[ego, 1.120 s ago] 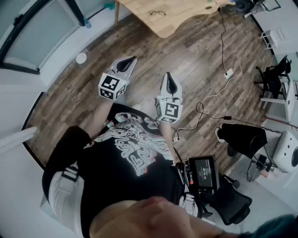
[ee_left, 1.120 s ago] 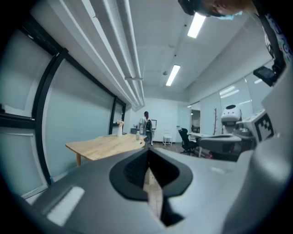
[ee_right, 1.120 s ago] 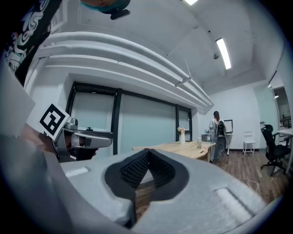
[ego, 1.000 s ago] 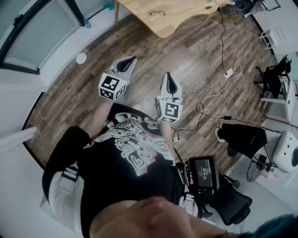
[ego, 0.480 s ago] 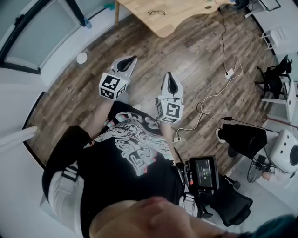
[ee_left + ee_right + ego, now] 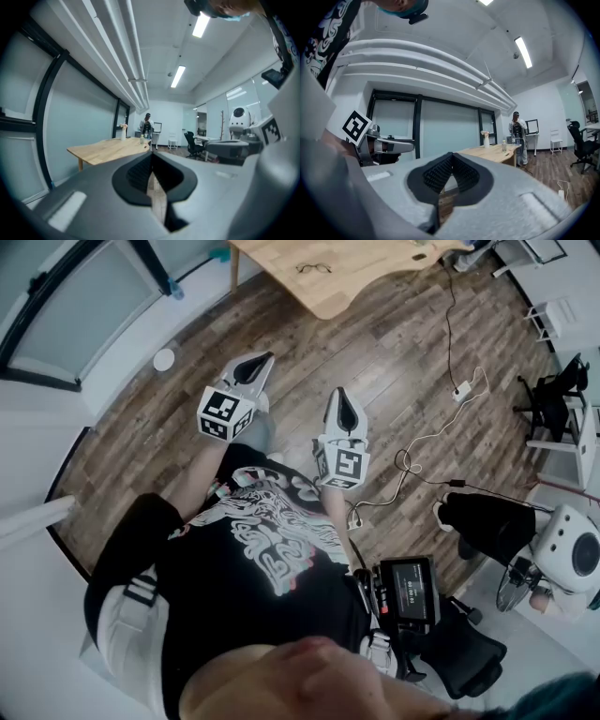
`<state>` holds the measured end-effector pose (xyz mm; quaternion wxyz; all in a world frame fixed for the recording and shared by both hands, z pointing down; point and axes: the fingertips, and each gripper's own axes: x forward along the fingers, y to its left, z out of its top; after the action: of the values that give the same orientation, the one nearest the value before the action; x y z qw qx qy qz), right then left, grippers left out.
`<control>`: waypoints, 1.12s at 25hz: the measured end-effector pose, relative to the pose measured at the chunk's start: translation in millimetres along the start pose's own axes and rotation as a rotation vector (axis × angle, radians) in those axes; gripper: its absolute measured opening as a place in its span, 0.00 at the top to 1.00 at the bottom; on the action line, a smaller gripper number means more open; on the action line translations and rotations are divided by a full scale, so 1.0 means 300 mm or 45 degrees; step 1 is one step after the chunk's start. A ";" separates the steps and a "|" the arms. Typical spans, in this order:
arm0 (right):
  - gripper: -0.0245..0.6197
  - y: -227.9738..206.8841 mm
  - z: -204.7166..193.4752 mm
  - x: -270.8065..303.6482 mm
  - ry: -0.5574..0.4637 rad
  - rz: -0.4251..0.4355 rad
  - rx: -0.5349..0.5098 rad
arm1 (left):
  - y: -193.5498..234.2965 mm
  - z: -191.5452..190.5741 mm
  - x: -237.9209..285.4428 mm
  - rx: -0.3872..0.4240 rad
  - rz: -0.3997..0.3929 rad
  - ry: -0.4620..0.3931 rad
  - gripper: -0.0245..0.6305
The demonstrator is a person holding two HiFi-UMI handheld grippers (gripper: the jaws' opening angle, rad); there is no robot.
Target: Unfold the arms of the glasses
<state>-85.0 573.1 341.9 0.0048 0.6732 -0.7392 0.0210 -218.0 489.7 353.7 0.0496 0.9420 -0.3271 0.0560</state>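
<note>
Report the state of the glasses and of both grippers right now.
glasses: lying on the wooden table, untouched, far from both grippers; too small to tell whether the arms are folded.
left gripper: fingers shut, nothing between them.
right gripper: fingers shut, nothing between them.

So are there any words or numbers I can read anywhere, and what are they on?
Nothing here can be read clearly.
Small screen at the person's side: lit figures, too small to read.
T-shirt: white swirly print, no letters legible.
Left marker cube and right marker cube: black-and-white squares, not words.
</note>
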 end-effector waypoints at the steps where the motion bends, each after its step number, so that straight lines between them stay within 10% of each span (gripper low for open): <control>1: 0.96 -0.007 -0.003 0.007 0.002 -0.002 0.001 | 0.004 -0.002 0.010 -0.003 0.000 0.002 0.98; 28: 0.96 -0.451 -0.103 0.985 0.179 -0.012 0.077 | 0.648 0.052 0.897 -0.024 0.047 0.109 0.98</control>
<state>21.4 267.8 386.5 0.0364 0.6732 -0.7330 0.0903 -127.9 171.7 386.5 0.0715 0.9320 -0.3425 0.0942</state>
